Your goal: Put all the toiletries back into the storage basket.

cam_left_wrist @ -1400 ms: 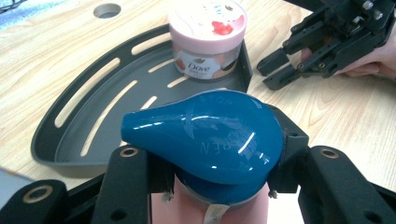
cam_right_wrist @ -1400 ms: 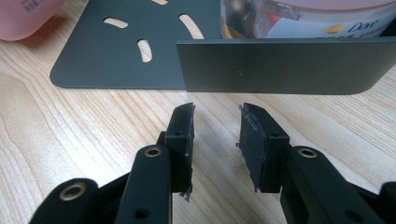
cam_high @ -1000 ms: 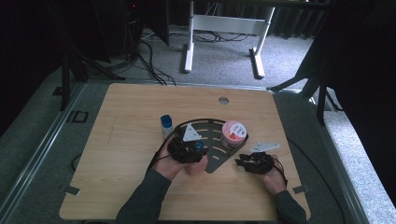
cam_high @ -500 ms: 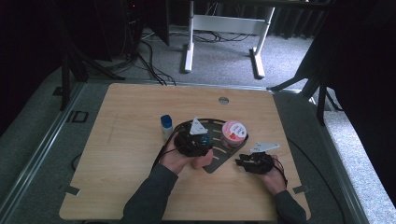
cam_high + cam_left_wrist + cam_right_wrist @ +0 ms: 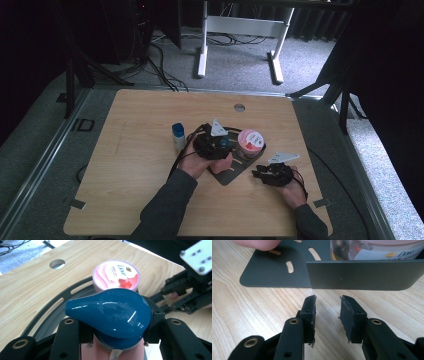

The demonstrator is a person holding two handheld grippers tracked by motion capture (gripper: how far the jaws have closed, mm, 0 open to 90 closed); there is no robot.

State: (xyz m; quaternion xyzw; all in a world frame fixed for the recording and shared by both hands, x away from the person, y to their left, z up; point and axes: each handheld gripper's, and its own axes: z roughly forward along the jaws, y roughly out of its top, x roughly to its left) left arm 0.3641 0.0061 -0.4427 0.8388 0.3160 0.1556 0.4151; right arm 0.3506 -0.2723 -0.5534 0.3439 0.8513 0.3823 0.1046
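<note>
Where carpet surrounds it, wooden table

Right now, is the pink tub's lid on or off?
On. In the left gripper view the pink tub wears its printed lid flat across the top, with no gap, sitting on the black tray.

A pink bottle with a glossy blue flip cap stands upright over the dark slotted tray, beside a pink-lidded jar.
</note>
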